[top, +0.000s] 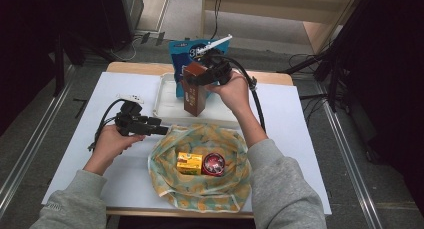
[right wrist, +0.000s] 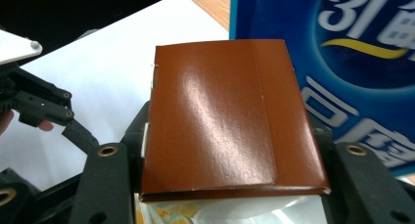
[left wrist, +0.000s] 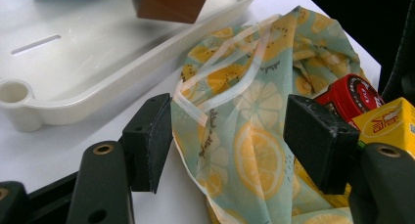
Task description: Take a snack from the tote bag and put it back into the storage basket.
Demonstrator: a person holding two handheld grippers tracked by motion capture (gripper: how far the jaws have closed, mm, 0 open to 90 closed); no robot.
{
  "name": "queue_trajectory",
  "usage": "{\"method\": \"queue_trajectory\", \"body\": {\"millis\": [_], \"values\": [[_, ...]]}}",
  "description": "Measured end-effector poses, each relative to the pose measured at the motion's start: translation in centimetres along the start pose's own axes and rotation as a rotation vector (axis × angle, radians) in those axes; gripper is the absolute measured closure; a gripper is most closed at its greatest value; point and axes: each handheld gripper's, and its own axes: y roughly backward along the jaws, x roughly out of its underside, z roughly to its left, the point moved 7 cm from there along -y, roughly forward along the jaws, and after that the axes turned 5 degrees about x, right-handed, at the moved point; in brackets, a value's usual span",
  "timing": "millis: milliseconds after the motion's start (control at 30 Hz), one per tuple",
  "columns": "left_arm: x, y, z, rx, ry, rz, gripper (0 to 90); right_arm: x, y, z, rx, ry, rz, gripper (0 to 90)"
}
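Brown carton (top: pixel 194 95): upright, clamped at top between jaws of right tool (top: pixel 210 73), held over white tray (top: pixel 165 96); jaws press on 2 opposite sides. Blue bag (top: pixel 186 50): standing just behind carton, at tray's far end. Left tool (top: pixel 150 127): jaws spread, nothing between pads, hovering at rim of lemon-print fabric bag (top: pixel 170 181), near tray's front edge. Fabric bag: lying open on white surface (top: pixel 295 124), holding 2 items side by side: yellow box (top: pixel 189 163), red round tin (top: pixel 213 164).

Table brightly lit, surroundings dark; glare on brown box (right wrist: pixel 220 116); slight blur.
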Motion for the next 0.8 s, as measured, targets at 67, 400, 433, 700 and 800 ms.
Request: {"method": "queue_trajectory", "body": {"millis": [67,400,433,700,800], "values": [[0.0,0.0,0.0,-0.001,0.0,0.0,35.5,-0.1,-0.4,0.2,-0.007,-0.001,-0.003,43.9],[0.0,0.0,0.1,0.002,0.003,-0.002,35.6,-0.3,-2.6,1.6,-0.005,0.022,0.008,43.9],[0.0,0.0,0.1,0.003,0.004,-0.001,35.5,-0.2,-2.9,1.7,-0.005,0.024,0.009,43.9],[0.1,0.0,0.2,0.0,0.006,0.006,35.6,0.4,-4.3,2.2,-0.014,0.024,0.028,43.9],[0.1,0.0,0.2,0.0,0.008,0.005,35.6,0.4,-4.4,2.2,-0.016,0.023,0.023,44.0]]}}
